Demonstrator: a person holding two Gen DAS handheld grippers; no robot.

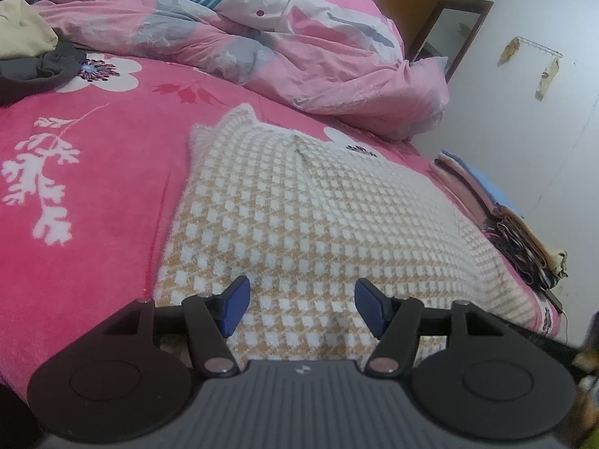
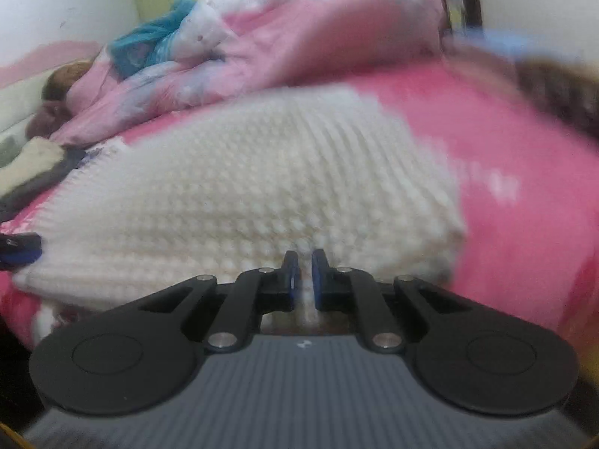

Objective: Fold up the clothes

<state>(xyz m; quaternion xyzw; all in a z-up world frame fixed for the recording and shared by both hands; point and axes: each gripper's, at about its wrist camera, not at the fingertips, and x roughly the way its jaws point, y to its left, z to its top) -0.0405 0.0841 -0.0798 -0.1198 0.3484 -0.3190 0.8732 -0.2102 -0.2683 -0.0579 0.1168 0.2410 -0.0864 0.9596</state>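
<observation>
Lying flat on the bed [image 1: 93, 187], the checked knit sweater [image 1: 299, 217] spreads across the pink floral cover, its pale ribbed edge at about 11 o'clock in the left wrist view and its near hem just under both tools. It looks thick, soft and fuzzy: light to lift, limp rather than stiff, likely to sag and stretch if raised by one point, and grippy enough not to slide on the fleecy cover. Nothing about it seems fragile, though loose yarn could snag.

The left gripper [image 1: 301, 308] hovers over the near hem with its blue fingers [image 1: 236, 310] spread apart and nothing pinched between them. The right gripper [image 2: 305, 280] has its fingers drawn nearly together; a sliver of knit shows in the narrow gap, but the blur hides whether cloth is actually caught.

A firm take would be at a hem corner or the side seam, gathering a thick pinch. The crumpled quilt [image 1: 318, 60] sits at 12 o'clock, a stack of folded clothes [image 1: 498, 217] at 3 o'clock.
</observation>
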